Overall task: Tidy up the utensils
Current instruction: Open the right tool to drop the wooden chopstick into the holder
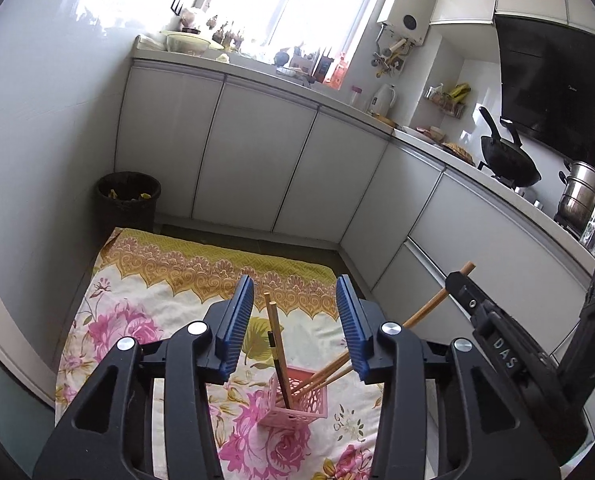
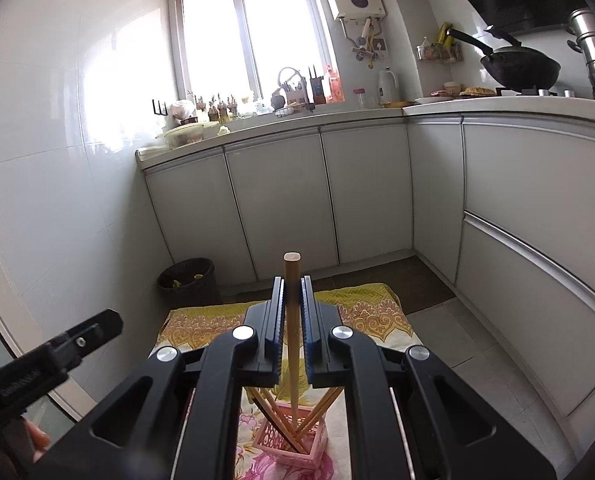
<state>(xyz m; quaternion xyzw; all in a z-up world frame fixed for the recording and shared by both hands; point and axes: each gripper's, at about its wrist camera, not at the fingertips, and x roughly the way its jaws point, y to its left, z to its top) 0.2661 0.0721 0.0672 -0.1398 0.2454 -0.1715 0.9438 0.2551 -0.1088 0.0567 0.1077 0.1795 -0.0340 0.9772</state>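
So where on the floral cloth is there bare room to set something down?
The floral cloth lies bare from the pink holder out to its yellow border, and on the side toward the bin. It is crowded at the holder, where chopsticks fan out and the right gripper clamps one.

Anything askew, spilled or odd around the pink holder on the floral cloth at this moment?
Nothing spilled or damaged. The pink holder stands upright on the floral cloth; the chopsticks in it lean at mixed angles. The right gripper is shut on a chopstick whose lower end is in the holder. The left gripper is open.
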